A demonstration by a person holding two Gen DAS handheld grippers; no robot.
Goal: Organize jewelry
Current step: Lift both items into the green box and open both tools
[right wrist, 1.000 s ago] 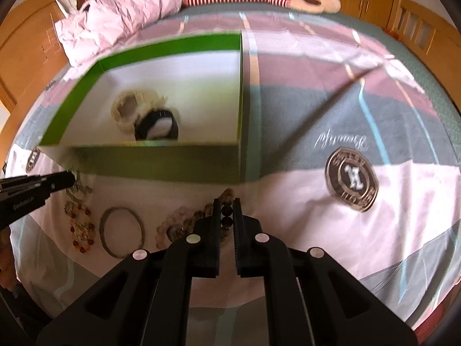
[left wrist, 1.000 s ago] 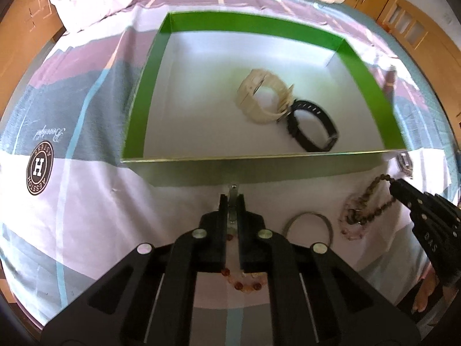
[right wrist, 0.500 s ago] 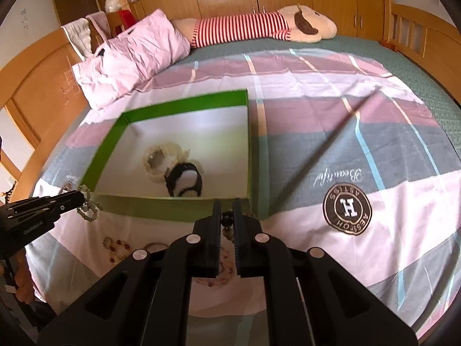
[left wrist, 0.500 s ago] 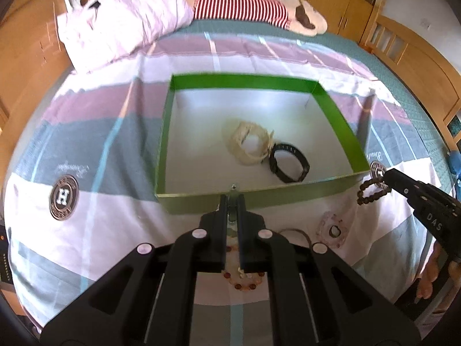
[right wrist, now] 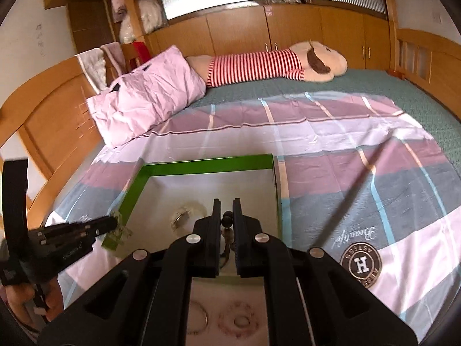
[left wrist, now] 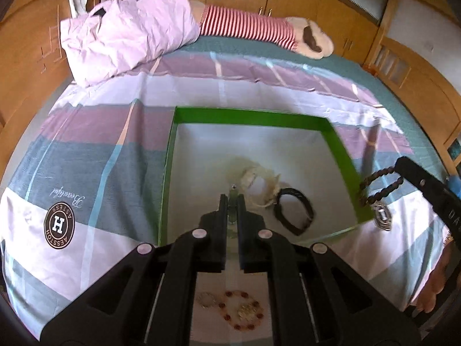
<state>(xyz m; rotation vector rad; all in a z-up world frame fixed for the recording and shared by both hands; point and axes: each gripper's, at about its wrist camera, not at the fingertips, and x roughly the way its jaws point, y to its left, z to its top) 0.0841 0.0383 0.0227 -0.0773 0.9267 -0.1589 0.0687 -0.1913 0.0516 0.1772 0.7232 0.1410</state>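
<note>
Both claws are shut on jewelry: the left claw (left wrist: pixel 232 201) is clamped on a pale beaded string, the right claw (right wrist: pixel 226 216) on a dark bead bracelet (left wrist: pixel 379 186). The green tray (left wrist: pixel 341 155) lies directly ahead and below, nearer the left claw.

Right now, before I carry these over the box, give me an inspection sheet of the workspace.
Surface: striped bedsheet over a bed.
Job's things: green-walled box holds a cream watch and a black watch. Red bead bracelet and pink bead bracelet lie on the sheet outside it.
Clutter: pink pillow, striped plush toy.
Grippers: left gripper shut on a pale chain piece; right gripper shut on a dark bead bracelet.
Cables: nothing seen.
Surroundings: wooden cabinets.
</note>
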